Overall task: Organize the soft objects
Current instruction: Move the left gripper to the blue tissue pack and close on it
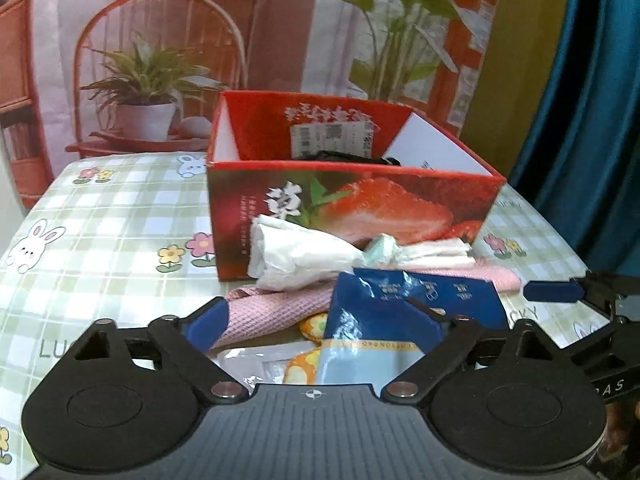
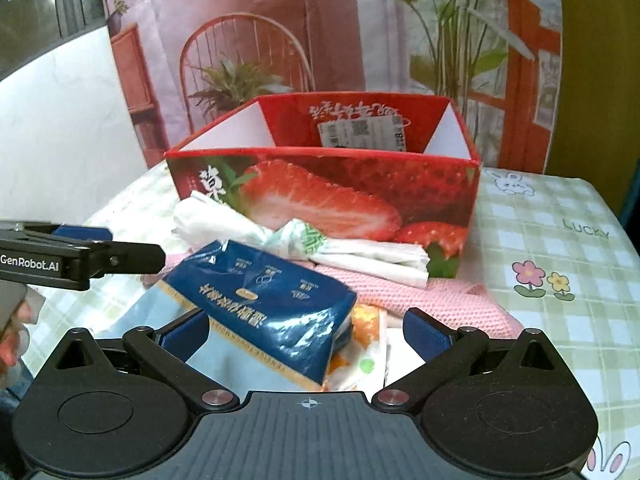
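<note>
A red strawberry-print box (image 1: 352, 208) (image 2: 328, 196) stands open on the table; something dark lies inside it. In front of it lies a pile: a white twisted plastic bag (image 1: 300, 254) (image 2: 224, 220), a pink cloth (image 1: 272, 312) (image 2: 432, 300), a blue tissue pack (image 1: 404, 312) (image 2: 264, 300) and an orange-flowered packet (image 1: 312, 324) (image 2: 364, 344). My left gripper (image 1: 316, 320) is open, its fingers either side of the pile's near edge. My right gripper (image 2: 304, 332) is open around the blue tissue pack's near end. Neither holds anything.
The table has a green checked cloth with bunnies and flowers (image 1: 120, 216) (image 2: 560, 248). A printed backdrop (image 1: 160, 60) hangs behind. A blue curtain (image 1: 592, 100) is at the right. The left gripper's side (image 2: 80, 260) shows in the right wrist view.
</note>
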Motion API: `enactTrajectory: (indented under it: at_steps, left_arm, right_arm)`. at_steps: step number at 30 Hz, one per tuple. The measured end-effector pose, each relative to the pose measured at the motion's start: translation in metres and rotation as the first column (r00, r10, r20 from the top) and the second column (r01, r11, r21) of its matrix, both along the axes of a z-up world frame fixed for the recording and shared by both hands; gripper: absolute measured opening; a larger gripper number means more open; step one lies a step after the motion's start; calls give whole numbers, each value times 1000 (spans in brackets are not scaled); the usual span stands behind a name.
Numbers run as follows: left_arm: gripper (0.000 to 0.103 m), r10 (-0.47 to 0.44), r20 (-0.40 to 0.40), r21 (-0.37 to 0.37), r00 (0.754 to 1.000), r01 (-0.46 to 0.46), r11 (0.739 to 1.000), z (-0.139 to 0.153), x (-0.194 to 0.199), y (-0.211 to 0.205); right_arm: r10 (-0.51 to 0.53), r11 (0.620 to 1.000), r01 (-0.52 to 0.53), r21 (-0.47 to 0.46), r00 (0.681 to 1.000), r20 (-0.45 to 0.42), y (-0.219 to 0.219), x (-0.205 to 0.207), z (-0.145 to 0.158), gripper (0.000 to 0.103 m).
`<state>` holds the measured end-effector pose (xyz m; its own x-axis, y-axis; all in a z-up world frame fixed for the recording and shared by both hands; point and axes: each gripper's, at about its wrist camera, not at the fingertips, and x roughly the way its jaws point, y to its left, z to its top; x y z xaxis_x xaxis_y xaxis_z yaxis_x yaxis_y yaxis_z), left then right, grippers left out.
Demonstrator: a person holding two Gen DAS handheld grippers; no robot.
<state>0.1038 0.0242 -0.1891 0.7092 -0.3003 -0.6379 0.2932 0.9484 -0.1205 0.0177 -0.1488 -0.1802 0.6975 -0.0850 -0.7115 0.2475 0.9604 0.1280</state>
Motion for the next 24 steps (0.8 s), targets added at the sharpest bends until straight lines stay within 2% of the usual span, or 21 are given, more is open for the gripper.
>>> enactTrajectory:
  at_steps: [2, 5, 7, 9, 12, 16, 24]
  left_arm:
    - [86, -19, -10, 2, 1000, 19, 1000, -2, 0, -2]
    - [78, -39, -39, -15, 998, 39, 999, -7, 2, -3]
    - [72, -46, -70, -41, 996, 43, 998, -13, 5, -1]
    - [62, -51, -102, -67, 994, 44, 997, -19, 9, 1]
    - [58, -66, -119, -102, 991, 54, 993, -24, 12, 2]
    - [57, -82, -124, -125, 989, 66, 990, -26, 17, 2]
    - [55, -88, -144, -158, 986, 65, 985, -26, 36, 0]
  right_arm:
    - [13, 1000, -13, 9, 1000, -17, -2, 1, -2, 99]
    - [38, 998, -36, 50, 998, -41, -4, 1, -6, 86]
    - [58, 997, -54, 62, 997, -59, -3, 2, -9, 73]
    - [77, 994, -72, 78, 994, -71, -3, 3, -12, 65]
    - [87, 992, -80, 95, 994, -68, -6, 7, -14, 52]
    - [101, 991, -95, 96, 993, -58, -11, 16, -12, 44]
    - [147, 988, -144, 51, 988, -54, -24, 49, -8, 42]
